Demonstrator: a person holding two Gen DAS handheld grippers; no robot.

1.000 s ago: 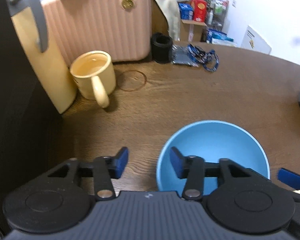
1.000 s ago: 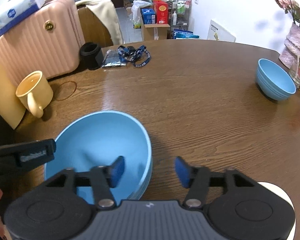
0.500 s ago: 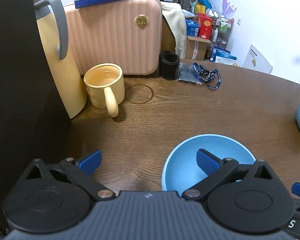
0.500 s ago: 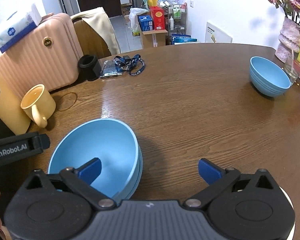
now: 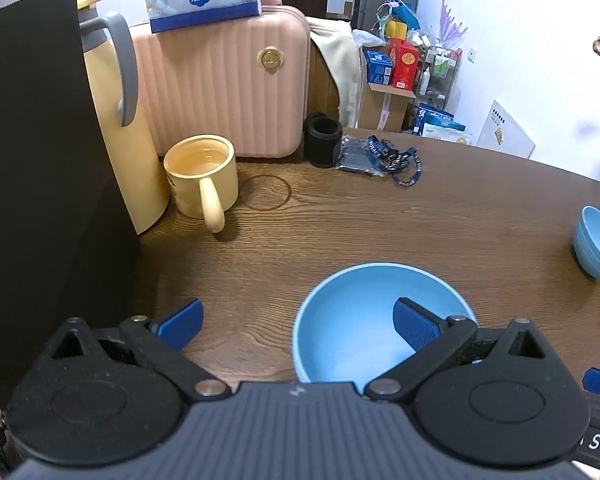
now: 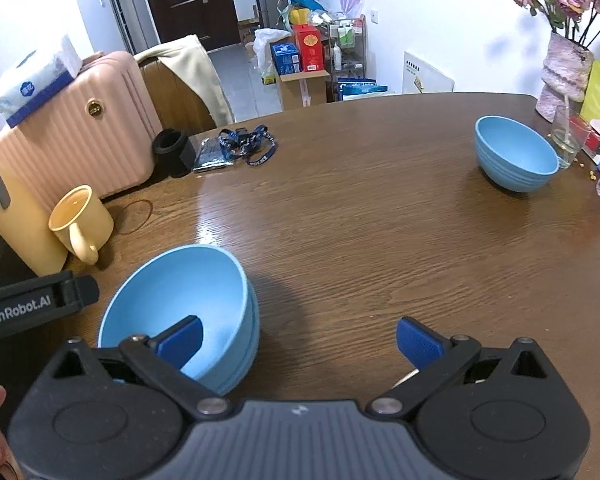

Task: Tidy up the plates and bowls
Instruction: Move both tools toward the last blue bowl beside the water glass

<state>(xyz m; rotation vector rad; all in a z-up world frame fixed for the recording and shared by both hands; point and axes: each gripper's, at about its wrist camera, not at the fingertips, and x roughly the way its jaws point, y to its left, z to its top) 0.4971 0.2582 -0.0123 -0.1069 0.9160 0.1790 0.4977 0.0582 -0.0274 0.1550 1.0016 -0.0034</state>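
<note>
A light blue bowl (image 5: 360, 320) (image 6: 180, 292) rests on the brown table, nested in another of the same colour. My left gripper (image 5: 298, 326) hangs open above its left rim: one pad is over the wood, the other over the bowl's hollow, and neither touches it. My right gripper (image 6: 300, 340) is open too, with its left pad over the bowl's right side and its right pad over bare table. A second blue bowl (image 6: 514, 156) (image 5: 596, 240) stands alone at the far right. The left gripper's body (image 6: 32, 308) shows beside the near bowl.
A yellow mug (image 5: 202, 176) and a tall yellow jug (image 5: 124, 128) stand at the left, against a black panel (image 5: 40, 184). Behind them are a pink suitcase (image 5: 220, 80), a black cup (image 5: 322, 140) and a lanyard (image 5: 388, 158). A vase (image 6: 564, 76) and a glass (image 6: 568, 136) stand at the far right.
Both grippers, half shut astride the near bowl's rims a second ago, have spread wide. Both have lifted and drawn back. The bowl stays on the table.
</note>
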